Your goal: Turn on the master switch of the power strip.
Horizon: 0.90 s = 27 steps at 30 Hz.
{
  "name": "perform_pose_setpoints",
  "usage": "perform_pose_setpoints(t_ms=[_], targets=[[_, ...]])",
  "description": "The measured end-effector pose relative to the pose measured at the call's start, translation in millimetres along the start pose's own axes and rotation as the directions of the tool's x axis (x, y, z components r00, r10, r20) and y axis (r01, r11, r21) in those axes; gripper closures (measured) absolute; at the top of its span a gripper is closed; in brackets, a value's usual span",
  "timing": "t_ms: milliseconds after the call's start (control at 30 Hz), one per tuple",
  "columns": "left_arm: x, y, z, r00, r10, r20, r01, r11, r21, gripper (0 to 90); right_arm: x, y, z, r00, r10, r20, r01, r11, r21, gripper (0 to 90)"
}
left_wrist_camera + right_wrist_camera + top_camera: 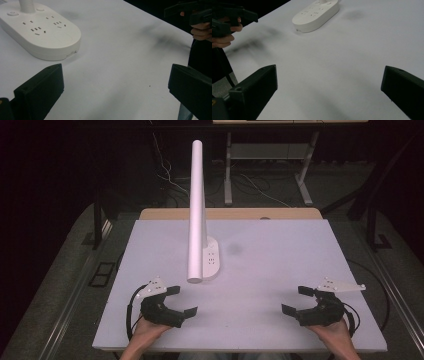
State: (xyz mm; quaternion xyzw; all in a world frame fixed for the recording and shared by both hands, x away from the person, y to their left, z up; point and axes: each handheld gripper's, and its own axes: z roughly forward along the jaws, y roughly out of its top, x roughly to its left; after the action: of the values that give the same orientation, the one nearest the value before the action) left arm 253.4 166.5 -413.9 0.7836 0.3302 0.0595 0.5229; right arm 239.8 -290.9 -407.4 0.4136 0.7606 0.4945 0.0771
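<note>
Lamp point(197, 210) stands untouched near the table's point(280, 270) middle, leaning toward its near edge; left gripper point(181, 301) and right gripper point(295, 300) wait wide and empty there. Approach seems pending, likely reaching its base point(42, 35).

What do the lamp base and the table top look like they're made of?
Lamp base: probably moulded white plastic, smooth with a slight sheen, rounded edges and socket slots cut into the top. Table top: matte pale board or laminate, flat, no glare, with faint dark smudges; the exact material is unclear.
</note>
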Motion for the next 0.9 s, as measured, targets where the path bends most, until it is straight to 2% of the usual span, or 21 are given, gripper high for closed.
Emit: perform_pose_setpoints(t_ms=[333,533,900], targets=[[1.0,3.1,-3.5,0.9999,0.002,-0.01,-0.001,0.9999,0.013,0.0,-0.2,-0.3,0.3,1.0,-0.003,-0.002,0.004,1.0,0.014,0.1],[2.0,6.4,-4.1,0.9998,-0.016,0.012,0.016,0.9997,0.021,0.0,-0.5,-0.7,0.7,0.9999,-0.009,-0.006,0.009,1.0,0.022,0.2],[6.6,13.7,-4.6,0.9999,-0.013,0.01,0.013,0.9986,0.051,0.0,-1.2,-1.1,0.7,0.9999,-0.011,-0.005,0.011,1.0,0.027,0.2]])
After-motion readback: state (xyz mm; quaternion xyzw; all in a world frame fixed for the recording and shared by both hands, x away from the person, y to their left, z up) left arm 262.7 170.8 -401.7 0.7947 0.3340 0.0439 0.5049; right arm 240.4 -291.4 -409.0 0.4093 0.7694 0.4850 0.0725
